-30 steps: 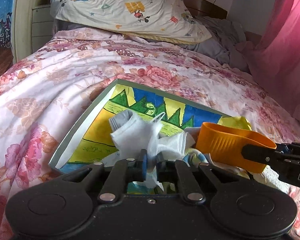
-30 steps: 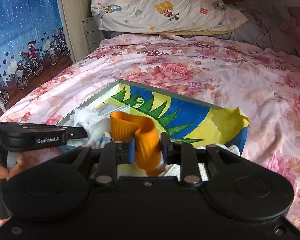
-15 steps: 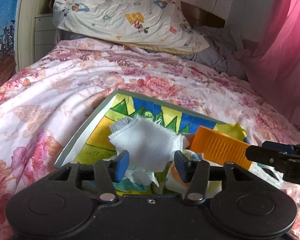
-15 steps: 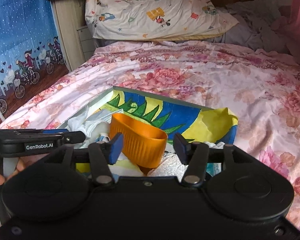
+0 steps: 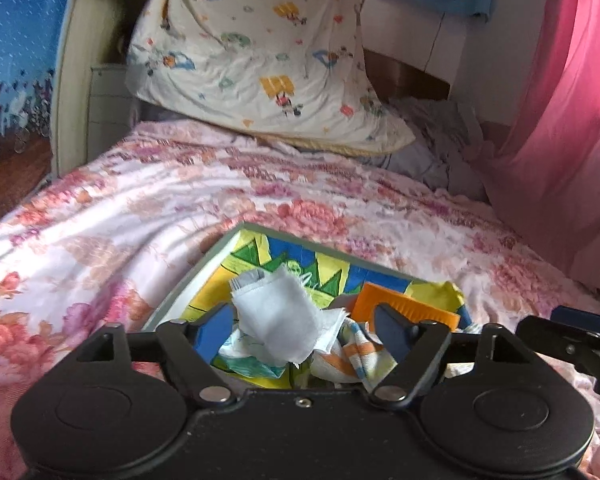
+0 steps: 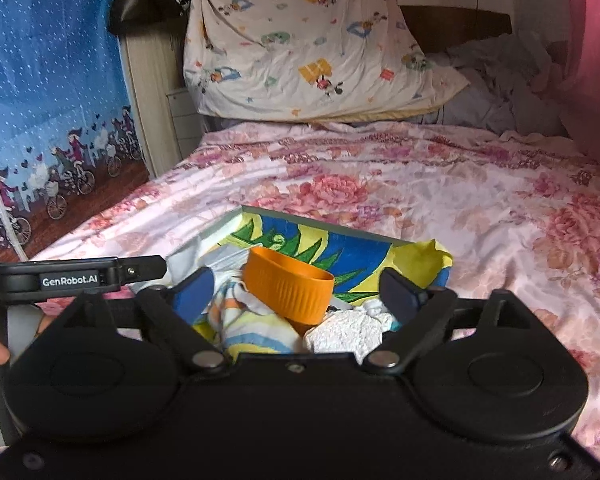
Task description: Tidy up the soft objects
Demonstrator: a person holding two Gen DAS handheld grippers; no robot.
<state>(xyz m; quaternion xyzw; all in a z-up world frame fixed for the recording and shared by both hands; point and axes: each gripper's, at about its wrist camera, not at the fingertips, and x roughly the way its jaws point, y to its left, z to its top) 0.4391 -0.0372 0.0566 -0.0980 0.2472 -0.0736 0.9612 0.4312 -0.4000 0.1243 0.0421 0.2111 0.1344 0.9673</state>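
**Both grippers let go over the painted box**

Left wrist view: my left gripper (image 5: pixel 306 330) stands wide, its jaws having just been opening; the white cloth scrap (image 5: pixel 278 320) lies between the blue pads (image 5: pixel 214 330) but neither presses on it. It is frayed woven fabric, folded loosely, and slumps on a striped towel (image 5: pixel 348 356) inside the shallow box (image 5: pixel 204 268). I judge it was set there because the box is the collecting place for the soft things.

From the right wrist view, my right gripper (image 6: pixel 296 292) has likewise just been opening and holds nothing. The orange cup (image 6: pixel 290 286), ribbed and rubbery-looking, sits tilted on the pile between the spread pads, apart from both. Beside it lies a nubbly white lump (image 6: pixel 346 332), perhaps terry.

The box, painted in blue, green and yellow, rests on the flowered quilt (image 6: pixel 440 200), which dips softly under it.
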